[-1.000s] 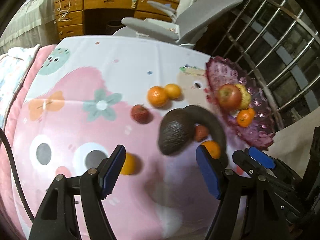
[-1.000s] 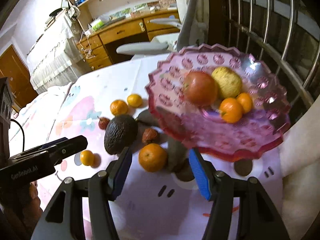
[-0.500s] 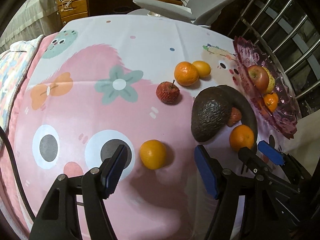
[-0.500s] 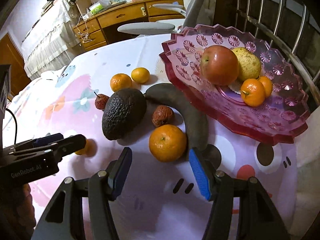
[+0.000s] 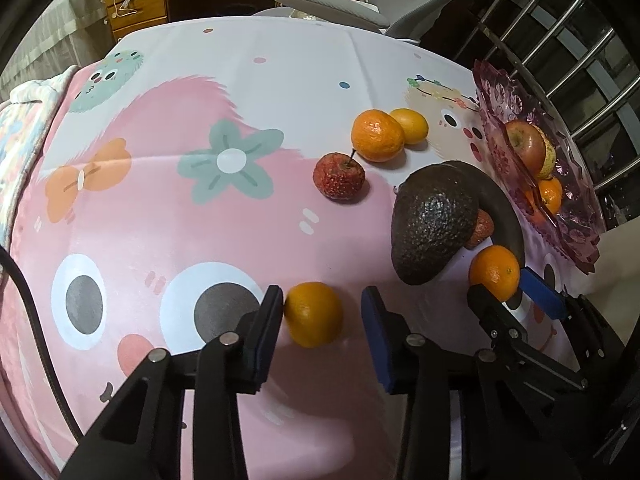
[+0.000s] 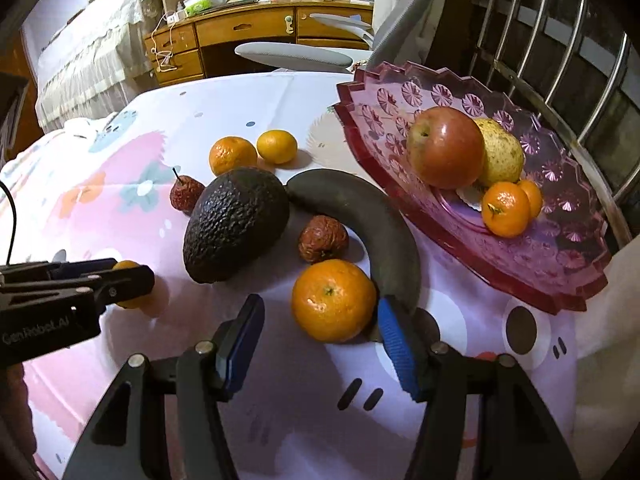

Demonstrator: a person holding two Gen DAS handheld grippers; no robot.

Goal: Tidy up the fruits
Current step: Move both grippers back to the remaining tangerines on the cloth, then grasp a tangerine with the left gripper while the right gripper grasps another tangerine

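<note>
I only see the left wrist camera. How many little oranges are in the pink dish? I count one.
Observer: Two. The right wrist view shows two small oranges side by side in the pink dish, in front of the apple.
Operator: What's the brown thing peeking from behind the avocado?
Observer: A wrinkled brown fruit, lying between the avocado and the dark banana.
Operator: Is the other gripper squeezing its orange?
Observer: No. The right gripper is open, with the big orange just inside its fingers.
</note>
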